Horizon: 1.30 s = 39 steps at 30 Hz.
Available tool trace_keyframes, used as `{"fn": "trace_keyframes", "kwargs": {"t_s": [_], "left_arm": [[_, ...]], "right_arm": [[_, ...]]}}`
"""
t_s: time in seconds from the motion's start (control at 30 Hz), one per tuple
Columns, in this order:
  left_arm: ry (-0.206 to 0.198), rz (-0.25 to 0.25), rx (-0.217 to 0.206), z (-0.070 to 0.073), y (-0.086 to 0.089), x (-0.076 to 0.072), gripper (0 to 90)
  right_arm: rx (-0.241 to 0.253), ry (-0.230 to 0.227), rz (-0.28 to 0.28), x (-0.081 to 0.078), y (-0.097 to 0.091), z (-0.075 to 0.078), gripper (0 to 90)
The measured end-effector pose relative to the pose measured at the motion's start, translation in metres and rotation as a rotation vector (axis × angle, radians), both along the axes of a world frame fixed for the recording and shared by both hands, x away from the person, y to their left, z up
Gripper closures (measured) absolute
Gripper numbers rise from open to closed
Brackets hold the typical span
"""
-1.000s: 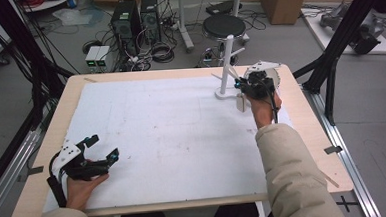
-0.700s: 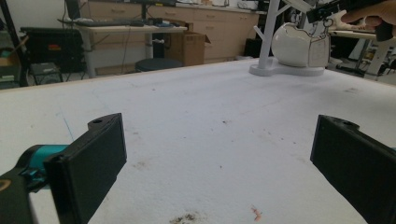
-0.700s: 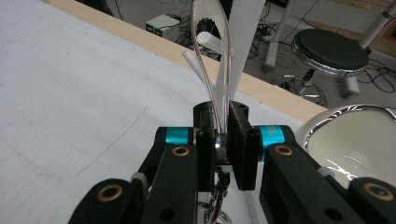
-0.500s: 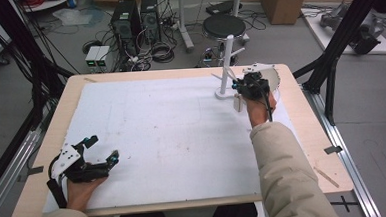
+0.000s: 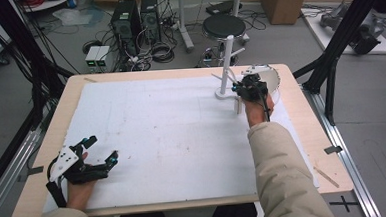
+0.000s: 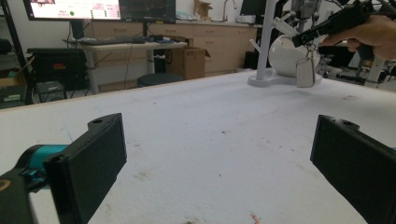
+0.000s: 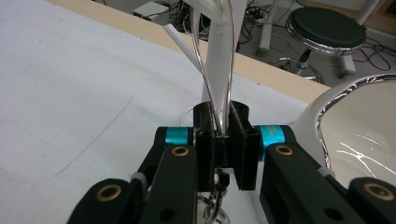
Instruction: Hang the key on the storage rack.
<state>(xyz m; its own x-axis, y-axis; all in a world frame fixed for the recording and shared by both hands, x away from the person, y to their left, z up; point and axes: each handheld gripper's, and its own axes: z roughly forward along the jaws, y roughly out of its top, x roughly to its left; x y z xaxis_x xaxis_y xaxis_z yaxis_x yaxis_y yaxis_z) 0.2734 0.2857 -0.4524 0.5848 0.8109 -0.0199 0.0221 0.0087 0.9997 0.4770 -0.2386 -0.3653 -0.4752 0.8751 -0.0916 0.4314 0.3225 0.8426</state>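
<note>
Right gripper [image 5: 243,86], upper right, is clamped on a keyring loop [image 7: 215,70] beside the white stand [image 5: 226,66]. Probably hooking it onto a peg next. Left gripper [image 5: 99,153] sits wide open, lower left.

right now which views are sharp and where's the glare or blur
High view: even light, soft shadows, fairly sharp. Left gripper view: the near jaws are blurred, the white stand farther off is clearer. Right gripper view: bright glints run along the metal ring pinched in the right gripper, and streaky reflections mark the white bowl; the stool behind is soft.
</note>
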Motion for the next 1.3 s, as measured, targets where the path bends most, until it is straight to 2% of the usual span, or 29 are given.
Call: {"fn": "trace_keyframes", "kwargs": {"t_s": [0.2,0.3,0.37,0.47,0.57,0.63,0.73,0.8,0.83,0.97,1.0,1.1,1.2,1.3], "left_arm": [[0.004,0.013,-0.009,0.000,0.000,0.000,3.9],[0.003,0.010,-0.001,0.000,0.000,0.000,3.9],[0.005,0.008,-0.002,0.000,0.000,0.000,3.9],[0.010,0.008,-0.003,0.000,0.000,0.001,3.9],[0.018,0.004,0.002,0.000,0.000,0.002,3.9],[0.018,0.001,0.003,0.000,0.000,0.002,3.9],[0.014,-0.001,0.001,0.000,-0.001,0.001,3.9],[0.012,-0.005,0.003,0.000,-0.001,0.001,3.9],[0.011,-0.006,0.003,0.000,-0.001,0.001,3.9],[0.013,-0.005,0.000,0.000,0.000,0.001,3.9],[0.016,-0.006,-0.001,0.000,0.000,0.001,3.9],[0.010,-0.007,0.003,0.000,-0.001,0.001,3.9],[0.009,-0.009,0.003,0.000,0.000,0.001,3.9],[0.009,-0.014,0.013,0.000,-0.001,0.001,3.9]], "right_arm": [[0.021,0.017,0.000,0.002,0.000,-0.003,81.3],[0.031,0.027,0.001,0.003,0.000,-0.004,80.5],[0.043,0.033,0.004,0.004,0.000,-0.005,76.7],[0.070,0.048,0.008,0.005,-0.002,-0.007,58.0],[0.197,0.069,0.012,0.005,-0.009,-0.008,39.1],[0.267,0.072,0.040,0.004,-0.014,-0.006,27.7],[0.277,0.046,0.093,-0.002,-0.016,0.001,9.2],[0.273,0.040,0.126,-0.007,-0.017,0.007,6.7],[0.267,0.029,0.145,-0.011,-0.017,0.010,0.8],[0.301,0.000,0.201,-0.031,-0.023,0.022,0.5],[0.303,-0.028,0.222,-0.038,-0.026,0.025,0.4],[0.302,-0.038,0.266,-0.056,-0.033,0.030,0.4],[0.289,-0.080,0.309,-0.073,-0.041,0.032,0.4],[0.281,-0.114,0.336,-0.091,-0.051,0.027,0.4]]}}
